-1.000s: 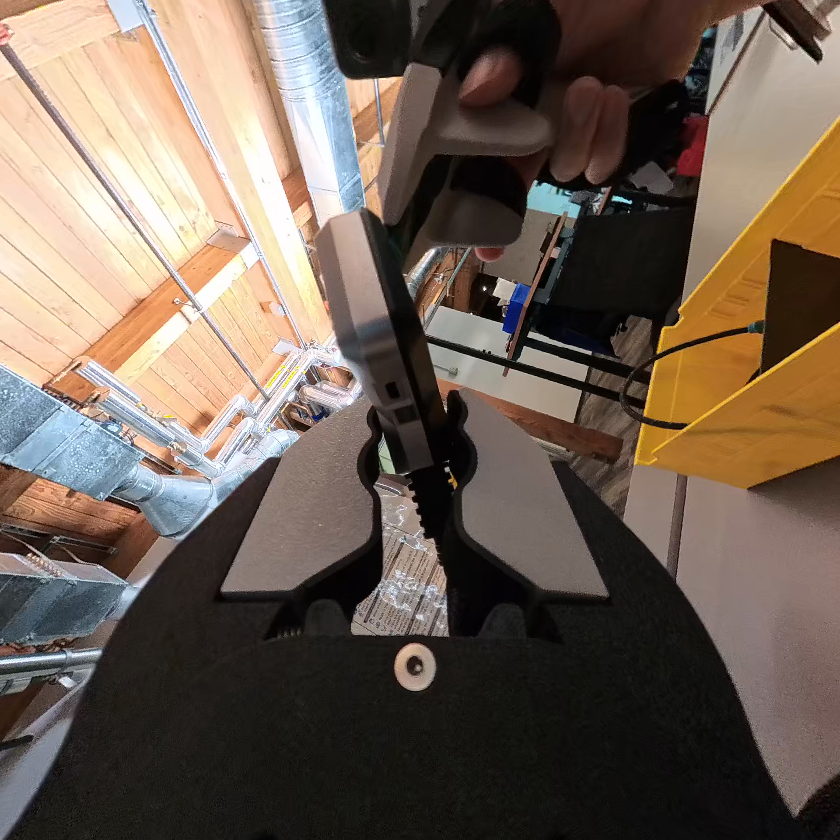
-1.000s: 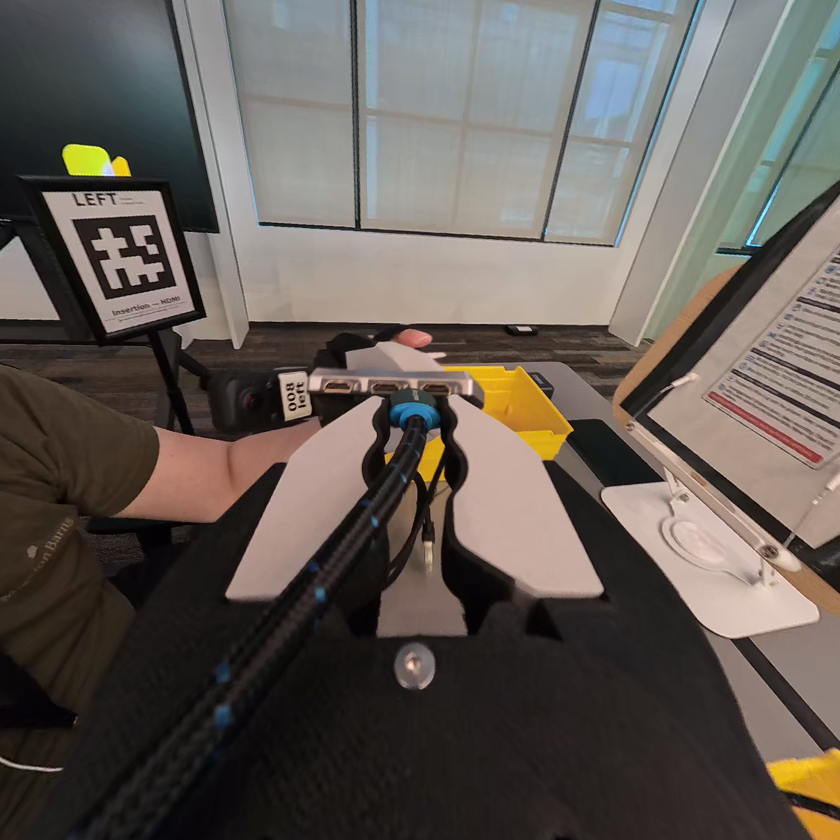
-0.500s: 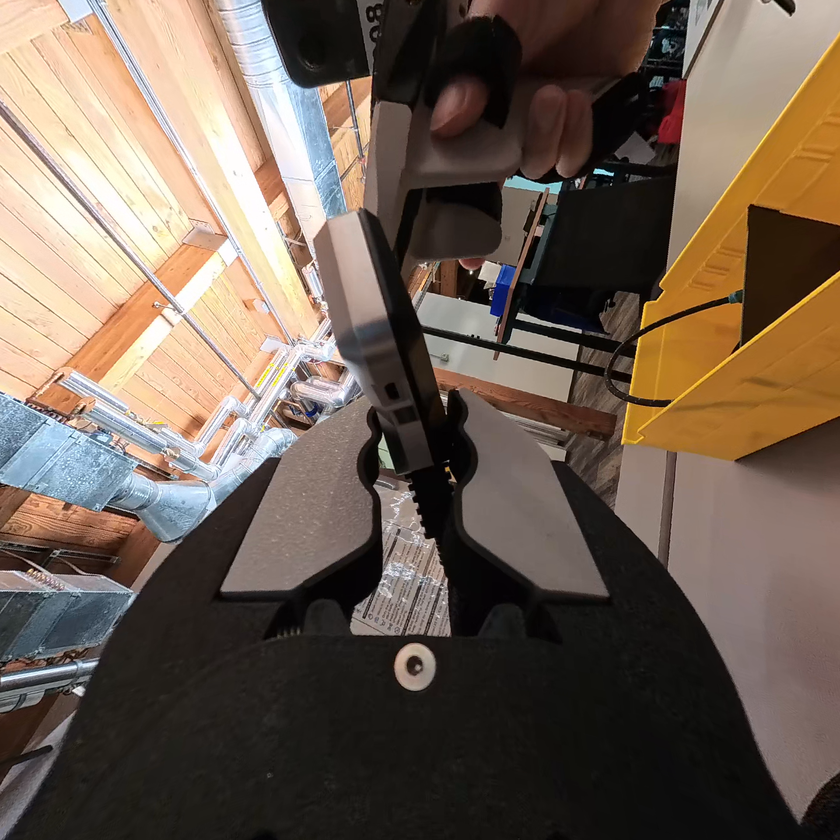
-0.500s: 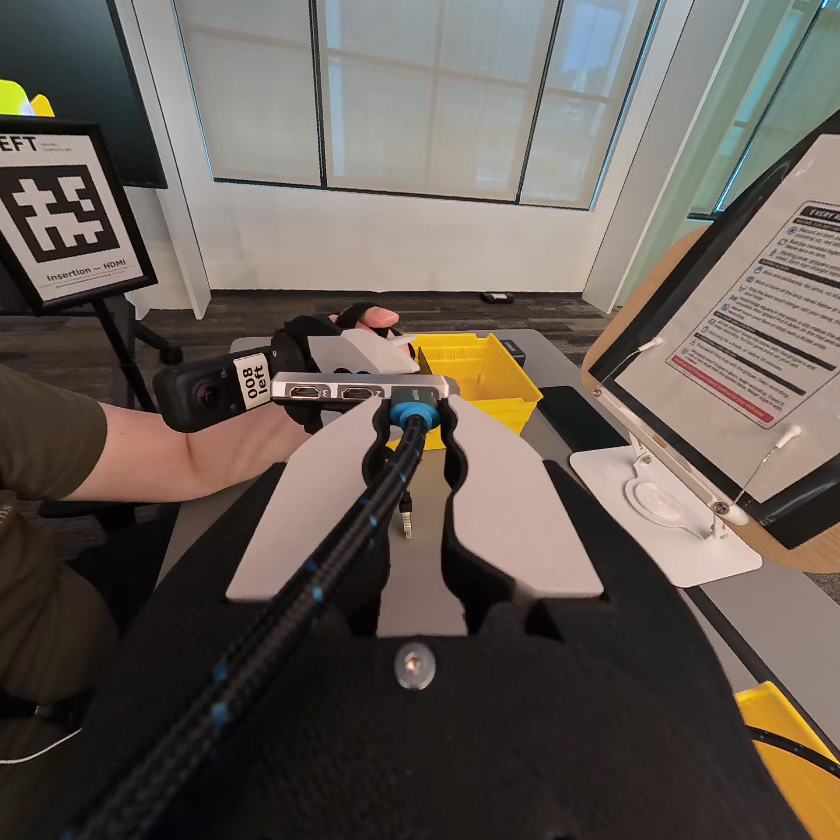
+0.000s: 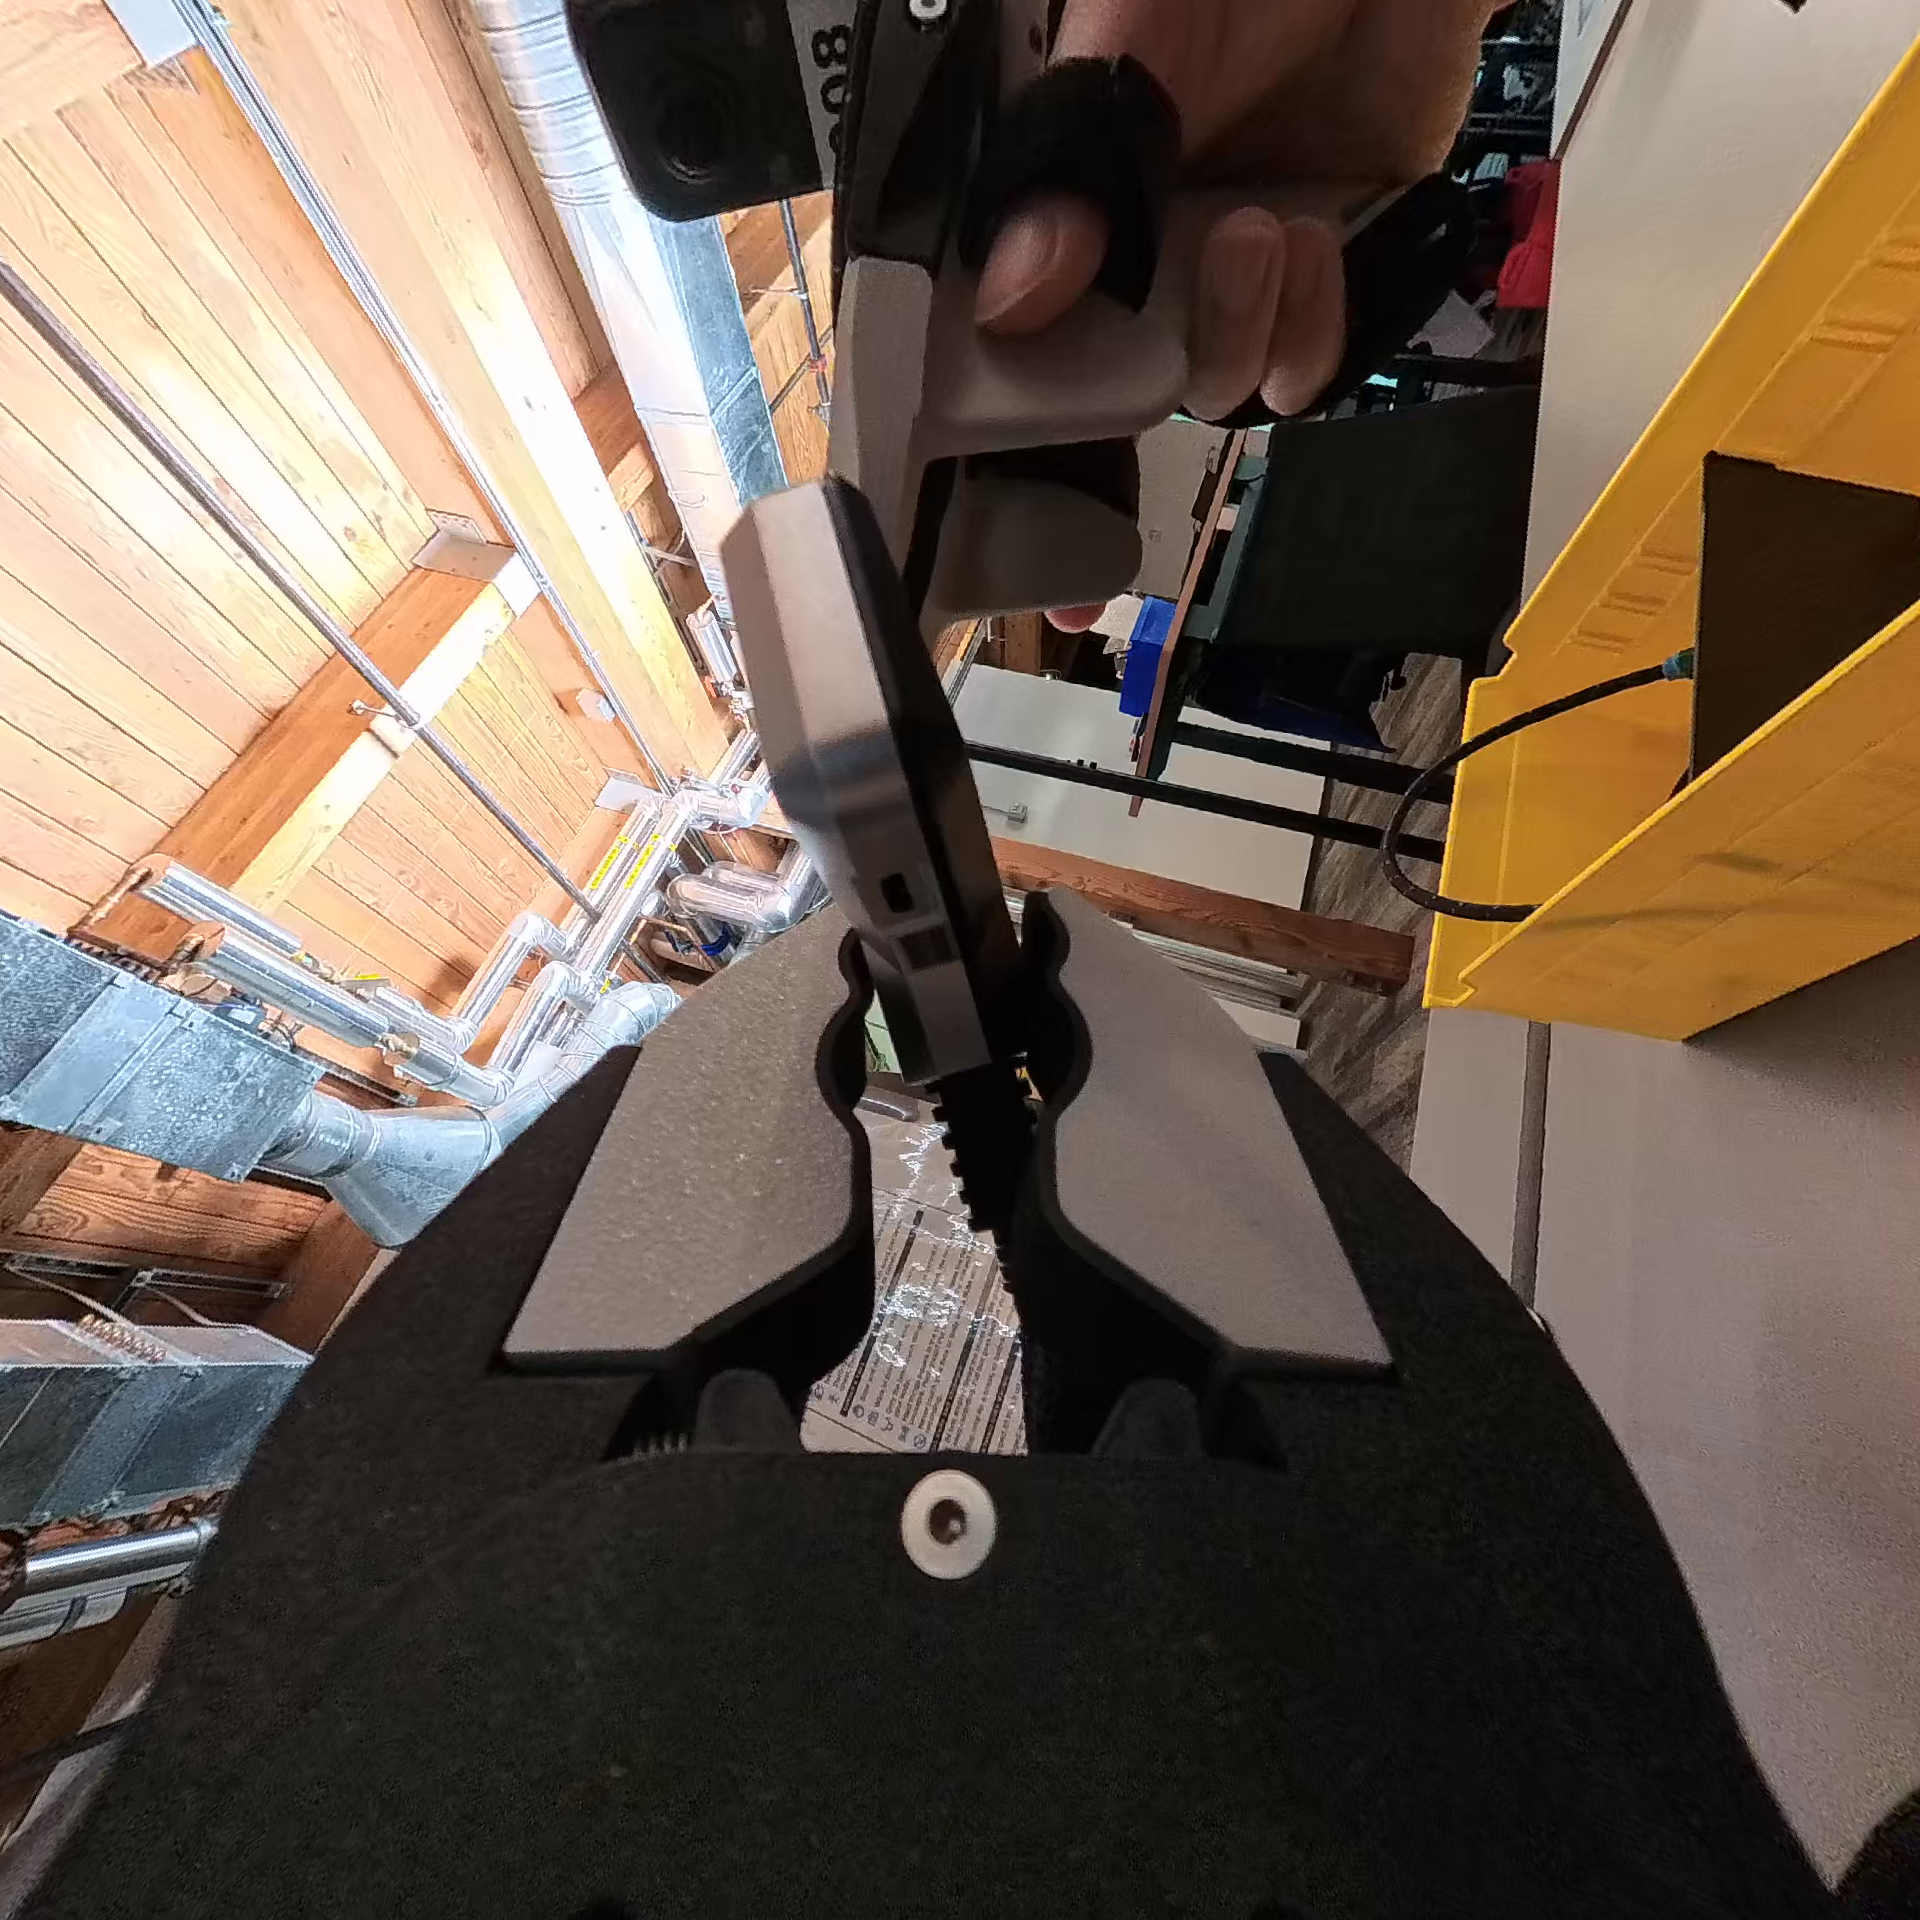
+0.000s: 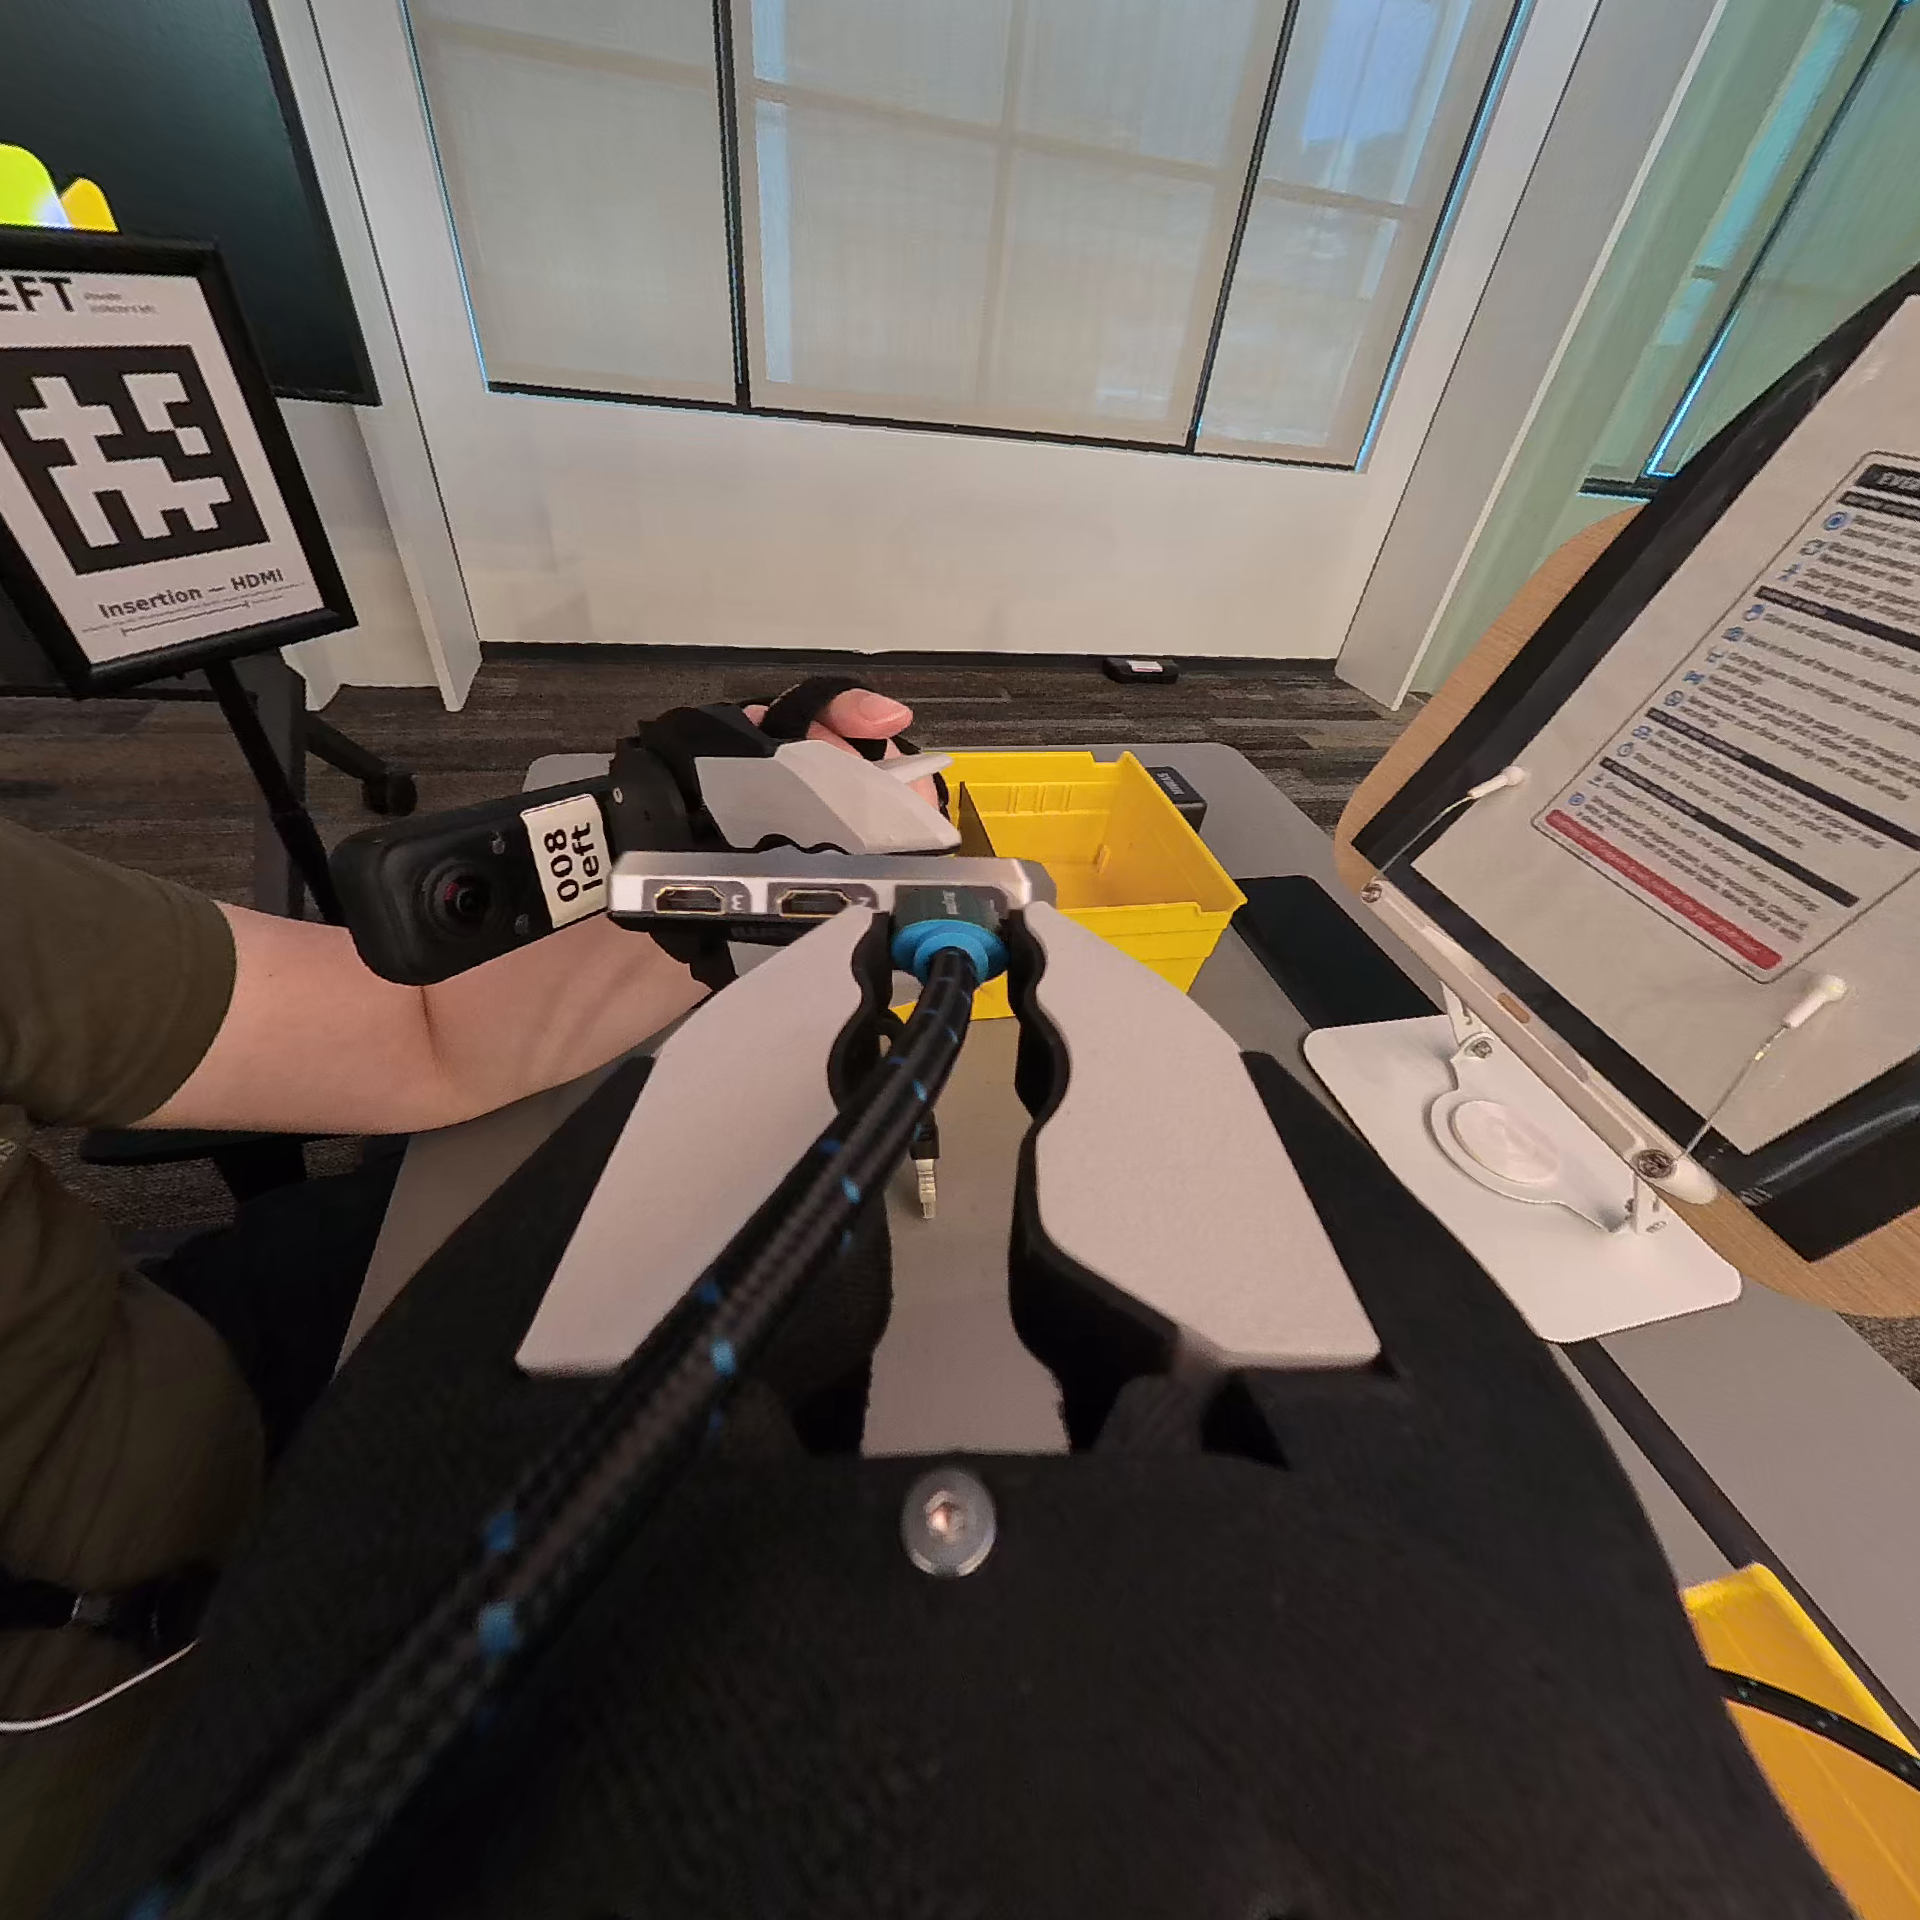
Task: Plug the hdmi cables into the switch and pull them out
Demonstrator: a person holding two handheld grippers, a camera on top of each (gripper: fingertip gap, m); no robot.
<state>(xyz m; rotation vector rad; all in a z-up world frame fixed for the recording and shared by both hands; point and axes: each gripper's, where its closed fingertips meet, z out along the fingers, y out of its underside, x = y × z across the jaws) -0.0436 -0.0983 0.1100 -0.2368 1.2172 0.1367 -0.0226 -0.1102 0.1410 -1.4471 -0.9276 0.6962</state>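
Note:
My left gripper [image 5: 951, 935] is shut on one end of the grey metal switch [image 5: 831, 707] and holds it in the air. In the right wrist view the switch [image 6: 727, 883] lies level, with two empty ports on its left. My right gripper [image 6: 945, 925] is shut on the blue-collared HDMI plug [image 6: 940, 914], which sits in the switch's rightmost port. The braided black cable [image 6: 727, 1330] runs back over the right gripper. The left gripper [image 6: 821, 805] grips the switch from behind. The right gripper [image 5: 935, 520] shows beyond the switch in the left wrist view.
A yellow bin [image 6: 1091, 852] stands on the grey table [image 6: 1714, 1475] behind the switch, with a black pad [image 6: 1320, 945] beside it. A framed sheet on a white stand [image 6: 1507, 1174] is at the right. A small loose plug [image 6: 925, 1184] lies below. Another yellow bin [image 6: 1818, 1766] is near right. The left gripper's tips are roughly 5 cm from the right gripper's.
The right gripper has shifted the plug from in front of the middle port to the rightmost port and pushed it in. The left gripper still holds the switch.

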